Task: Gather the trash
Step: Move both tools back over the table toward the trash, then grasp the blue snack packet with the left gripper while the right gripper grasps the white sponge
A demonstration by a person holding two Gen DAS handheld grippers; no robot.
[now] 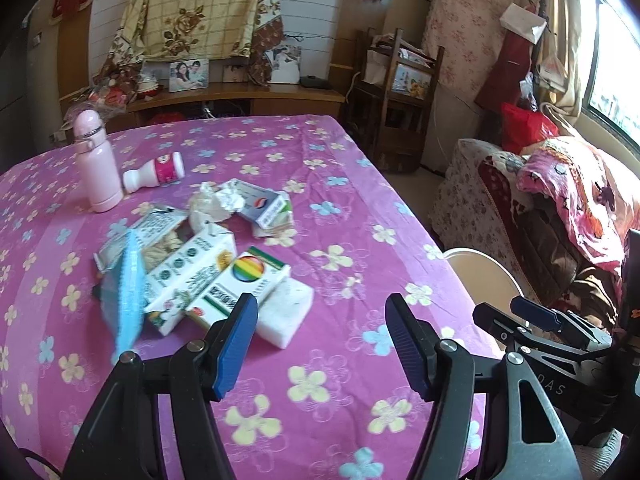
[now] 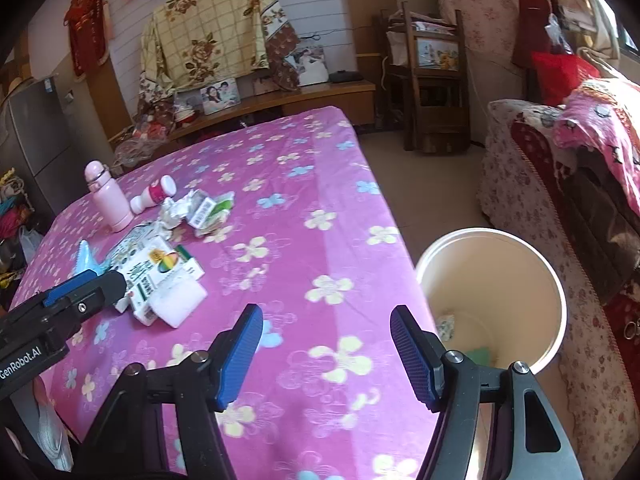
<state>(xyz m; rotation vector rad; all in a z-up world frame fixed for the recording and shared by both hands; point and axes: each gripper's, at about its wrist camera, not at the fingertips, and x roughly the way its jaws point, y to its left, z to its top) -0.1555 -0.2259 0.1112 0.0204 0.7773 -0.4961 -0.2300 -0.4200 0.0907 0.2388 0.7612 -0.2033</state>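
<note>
A heap of trash lies on the purple flowered tablecloth [image 1: 340, 200]: a rainbow-printed carton [image 1: 248, 276] [image 2: 168, 264], a white foam block [image 1: 288, 308] [image 2: 180, 300], crumpled paper [image 1: 216, 204] [image 2: 176, 208], more cartons and a blue plastic piece [image 1: 128, 292]. My left gripper [image 1: 322, 344] hovers open just near of the heap, with nothing between its fingers. My right gripper [image 2: 326, 354] is open and empty over the table's right edge. Beside that edge, on the floor, stands a white bin [image 2: 556, 280] [image 1: 480, 256] with a few scraps at its bottom.
A pink flask [image 1: 96, 164] [image 2: 108, 200] stands behind the heap, and a small white bottle [image 1: 156, 174] [image 2: 154, 194] lies next to it. A covered sofa [image 2: 560, 184] runs along the right. A wooden chair [image 2: 436, 80] and a sideboard [image 1: 240, 92] stand behind.
</note>
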